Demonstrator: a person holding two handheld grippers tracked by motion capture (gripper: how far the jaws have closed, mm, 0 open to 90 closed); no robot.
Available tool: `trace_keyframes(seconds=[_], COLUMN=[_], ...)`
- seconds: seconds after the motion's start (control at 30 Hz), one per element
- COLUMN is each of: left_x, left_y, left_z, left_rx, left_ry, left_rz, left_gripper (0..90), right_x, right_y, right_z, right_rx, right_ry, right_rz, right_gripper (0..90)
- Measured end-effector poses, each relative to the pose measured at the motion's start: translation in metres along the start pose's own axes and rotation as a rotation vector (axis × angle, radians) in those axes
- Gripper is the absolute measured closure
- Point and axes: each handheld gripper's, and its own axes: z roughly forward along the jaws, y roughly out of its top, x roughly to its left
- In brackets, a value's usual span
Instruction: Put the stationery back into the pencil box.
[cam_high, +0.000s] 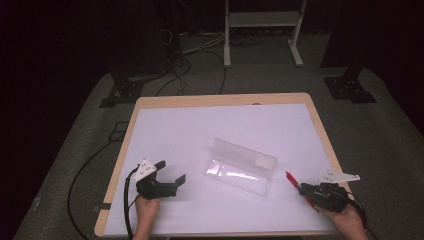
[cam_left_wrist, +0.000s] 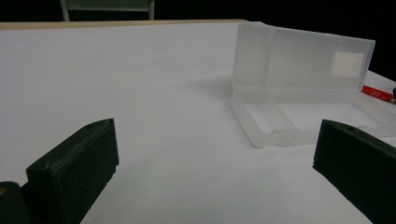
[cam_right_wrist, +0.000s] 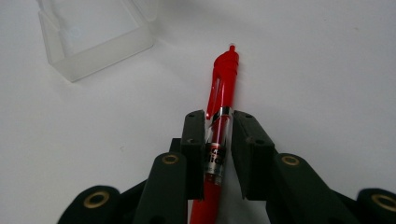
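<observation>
A red pen (cam_high: 292, 179) lies on the white table top (cam_high: 200, 125) at the front right, its clip end pointing toward a clear plastic case (cam_high: 240, 170). My right gripper (cam_high: 303, 189) is shut on the pen; in the right gripper view the two black jaws (cam_right_wrist: 218, 122) clamp the barrel of the pen (cam_right_wrist: 223, 74) just below its clip. The case stands open at the table's middle, lid upright, tray (cam_left_wrist: 303, 116) bare inside. My left gripper (cam_high: 172, 171) rests at the front left, open, with nothing between its jaws (cam_left_wrist: 215, 149). The pen's end (cam_left_wrist: 376, 93) peeks from behind the case.
The table's wooden rim (cam_high: 220, 99) frames the white top. Beyond it on the grey floor lie black cables (cam_high: 180, 70), black stand feet (cam_high: 122, 92) and a white frame (cam_high: 262, 30). A corner of the case (cam_right_wrist: 93, 37) lies left of the pen.
</observation>
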Motion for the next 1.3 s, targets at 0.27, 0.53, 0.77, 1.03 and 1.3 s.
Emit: trace_keyframes(seconds=[0.27, 0.53, 0.77, 1.03, 1.3], left_x=[0.000, 0.000, 0.000, 0.000, -0.001], left_y=[0.000, 0.000, 0.000, 0.000, 0.000], left_z=[0.000, 0.000, 0.000, 0.000, 0.000], left_rx=[-0.001, 0.000, 0.000, 0.000, 0.001], left_ry=[-0.002, 0.000, -0.001, -0.001, 0.000], left_rz=[0.000, -0.001, 0.001, 0.000, 0.000], left_gripper=[0.0, 0.0, 0.0, 0.0, 0.0], right_x=[0.007, 0.007, 0.008, 0.008, 0.011], right_y=[0.002, 0.002, 0.002, 0.005, 0.013], right_z=[0.001, 0.000, 0.000, -0.007, -0.026], right_rx=[0.015, 0.014, 0.018, -0.005, -0.039], right_ry=[-0.044, -0.033, -0.030, -0.007, 0.023], right_rz=[0.003, 0.025, 0.030, 0.033, 0.004], right_gripper=[76.5, 78.7, 79.1, 79.1, 79.1])
